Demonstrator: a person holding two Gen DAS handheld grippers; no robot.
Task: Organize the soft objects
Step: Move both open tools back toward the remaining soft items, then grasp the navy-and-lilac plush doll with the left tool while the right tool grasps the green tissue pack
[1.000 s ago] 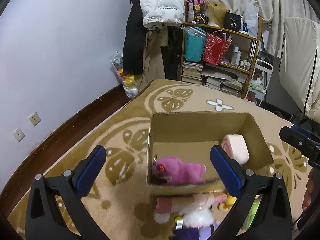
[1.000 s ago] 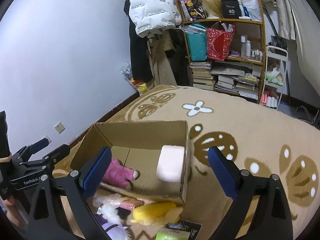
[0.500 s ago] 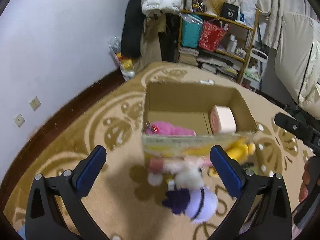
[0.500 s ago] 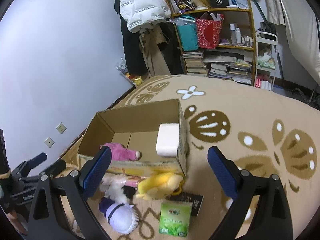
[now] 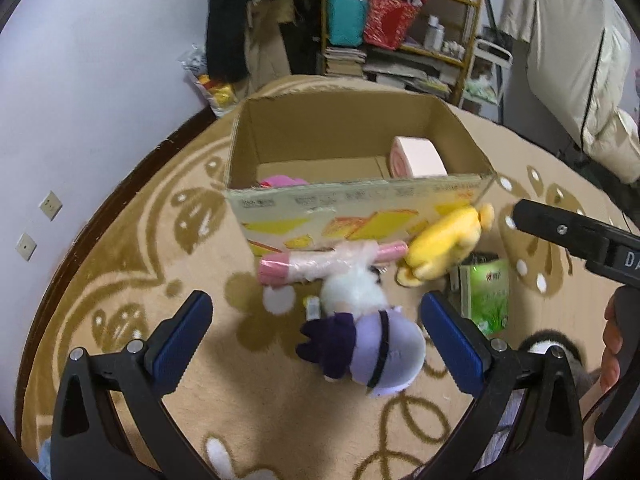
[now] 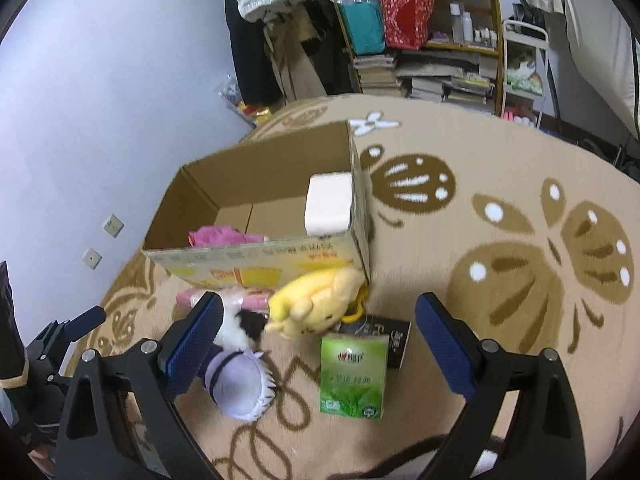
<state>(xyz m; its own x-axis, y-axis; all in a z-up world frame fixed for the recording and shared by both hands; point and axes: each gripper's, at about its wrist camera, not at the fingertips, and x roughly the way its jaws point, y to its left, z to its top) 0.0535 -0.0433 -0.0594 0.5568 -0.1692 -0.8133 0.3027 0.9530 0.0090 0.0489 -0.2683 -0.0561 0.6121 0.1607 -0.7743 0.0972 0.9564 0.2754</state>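
An open cardboard box (image 5: 360, 200) (image 6: 256, 256) stands on the carpet, holding a pink plush (image 6: 224, 236) at its left and a pale pink roll-shaped cushion (image 5: 418, 156) (image 6: 328, 204) at its right. In front of the box lie a purple-and-lilac plush (image 5: 368, 346) (image 6: 240, 380), a white-and-pink plush (image 5: 340, 272) and a yellow plush (image 5: 440, 248) (image 6: 316, 304). My left gripper (image 5: 316, 336) hangs open above the purple plush. My right gripper (image 6: 316, 340) is open over the yellow plush and a green tissue pack (image 6: 354, 376) (image 5: 486, 296). Neither holds anything.
A black box (image 6: 386, 340) lies under the green pack. A patterned tan carpet (image 6: 520, 208) covers the floor. A wooden shelf (image 6: 424, 32) with bags and books, hanging coats (image 5: 236, 20) and a white wall (image 5: 80, 80) stand behind the box. A hand (image 5: 612, 344) shows at the right edge.
Both grippers have pulled back and tilted down, from looking into the box to looking at the plush toys and tissue pack on the carpet in front of it. Both stay open.
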